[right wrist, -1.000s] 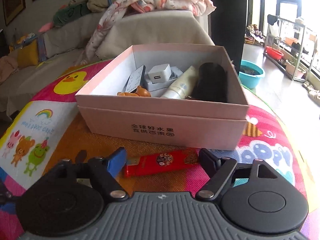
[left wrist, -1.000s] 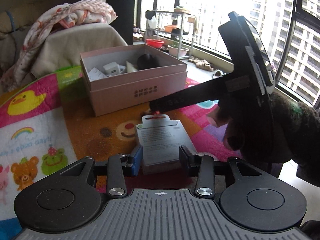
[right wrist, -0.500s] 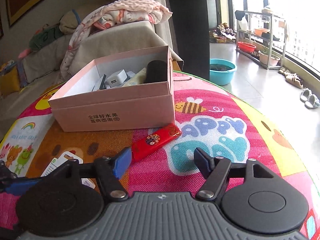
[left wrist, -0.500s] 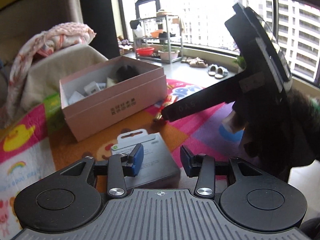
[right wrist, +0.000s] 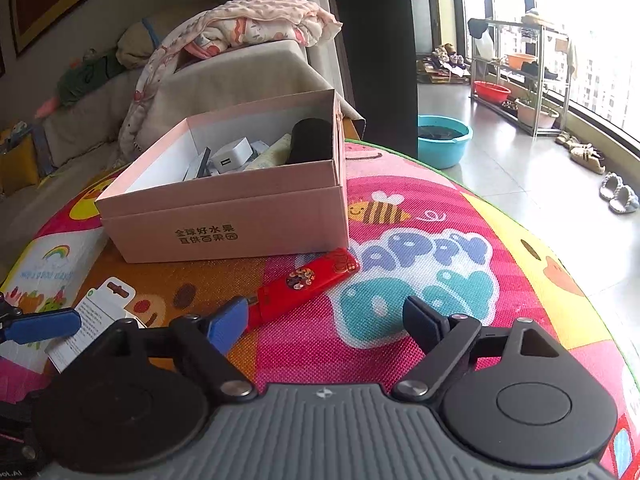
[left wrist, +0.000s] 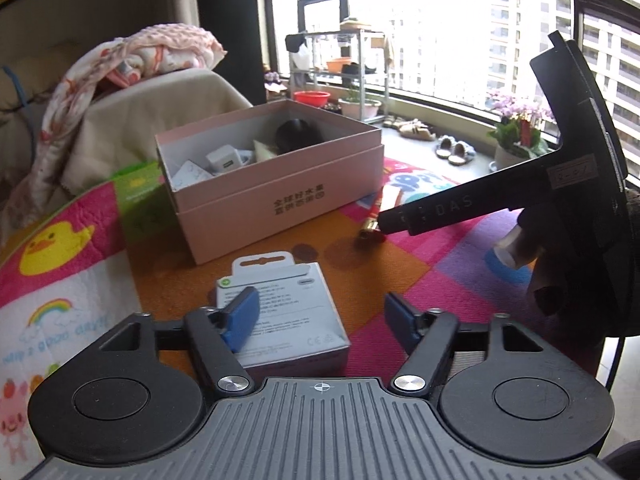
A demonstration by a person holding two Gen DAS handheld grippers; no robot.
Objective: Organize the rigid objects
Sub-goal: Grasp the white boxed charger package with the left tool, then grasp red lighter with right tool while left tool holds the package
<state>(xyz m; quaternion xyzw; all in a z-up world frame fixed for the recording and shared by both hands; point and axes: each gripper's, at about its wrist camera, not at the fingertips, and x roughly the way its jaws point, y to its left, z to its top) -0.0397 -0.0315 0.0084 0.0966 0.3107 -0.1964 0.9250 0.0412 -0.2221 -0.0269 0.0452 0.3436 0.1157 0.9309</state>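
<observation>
Both our claws are opening and grasping nothing: left claw (left wrist: 318, 314) over the white packet (left wrist: 284, 316), red stick (right wrist: 306, 282) at right claw's (right wrist: 324, 320) 11 o'clock, off-centre, may skid toward the pink box (right wrist: 224, 216).

Lit by daylight from the tall windows (left wrist: 460, 28), blown out to near white there, with the towers outside washed pale. Bright and evenly lit across the play mat (right wrist: 420, 264) near the windows; dimmer toward the sofa (right wrist: 80, 100) and the wall away from them. Soft, faint shadows only, such as a dark patch just beside the pink box (left wrist: 280, 184) on its window-far side. Strongly bent by the fisheye lens at the edges, window frames curving. Sharp in the middle, slightly soft and grainy at the far background.
</observation>
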